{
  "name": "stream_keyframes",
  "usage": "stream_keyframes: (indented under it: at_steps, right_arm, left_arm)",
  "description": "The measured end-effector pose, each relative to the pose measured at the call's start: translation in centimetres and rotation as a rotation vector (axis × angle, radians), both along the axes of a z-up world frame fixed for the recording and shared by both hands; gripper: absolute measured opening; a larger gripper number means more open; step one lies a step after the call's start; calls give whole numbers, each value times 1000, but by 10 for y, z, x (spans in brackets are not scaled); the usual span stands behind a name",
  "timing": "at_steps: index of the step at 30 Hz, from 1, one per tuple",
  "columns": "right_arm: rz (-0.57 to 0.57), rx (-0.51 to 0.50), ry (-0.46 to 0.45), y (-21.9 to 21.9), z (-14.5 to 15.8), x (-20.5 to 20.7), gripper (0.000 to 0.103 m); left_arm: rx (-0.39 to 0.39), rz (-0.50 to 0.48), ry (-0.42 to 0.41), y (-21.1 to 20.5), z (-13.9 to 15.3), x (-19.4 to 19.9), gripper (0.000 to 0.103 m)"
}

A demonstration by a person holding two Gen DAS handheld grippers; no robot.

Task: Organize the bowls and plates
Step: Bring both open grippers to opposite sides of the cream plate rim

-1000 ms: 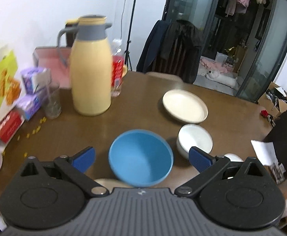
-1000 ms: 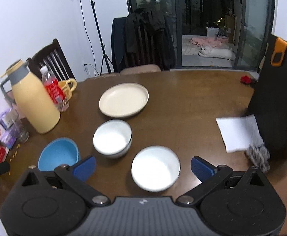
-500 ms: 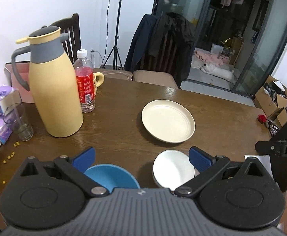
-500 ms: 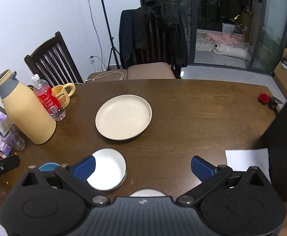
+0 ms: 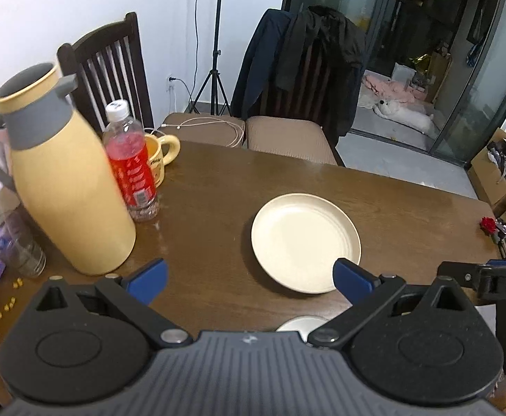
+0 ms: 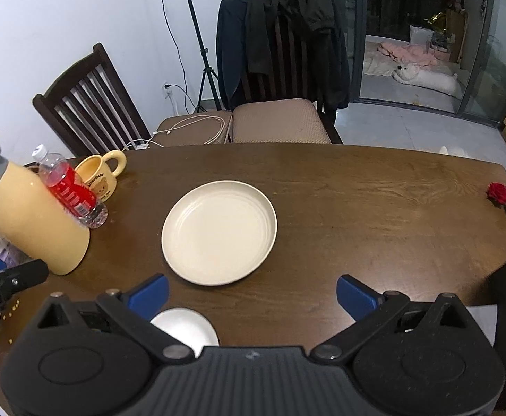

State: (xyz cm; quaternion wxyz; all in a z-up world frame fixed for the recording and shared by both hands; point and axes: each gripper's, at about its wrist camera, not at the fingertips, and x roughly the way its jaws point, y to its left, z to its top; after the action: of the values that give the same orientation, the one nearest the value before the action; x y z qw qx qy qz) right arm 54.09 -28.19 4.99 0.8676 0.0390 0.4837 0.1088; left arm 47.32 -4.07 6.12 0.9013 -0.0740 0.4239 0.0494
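while both grippers gape, thermos (image 5: 69,194) and bottle (image 5: 132,166) flank the plate (image 5: 305,241).

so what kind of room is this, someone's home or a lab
Most likely a lived-in home dining area. A wooden dining table holds a cream plate, a yellow thermos and a bear mug; coats hang over a chair, and a plush toy lies beyond the glass door.

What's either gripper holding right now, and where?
Nothing. Left gripper and right gripper are both open, empty, above the table near the cream plate.
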Motion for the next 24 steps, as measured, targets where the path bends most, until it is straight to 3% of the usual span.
stream_keyframes:
  at_steps: [9,24]
  right_arm:
    - [12,13,32,12,-17,50,103]
    - [13,-17,121,30,-74,111,103]
  left_arm:
    - [27,28,48,-6,-19,50,103]
    - [47,89,125,-9,-55,110,103]
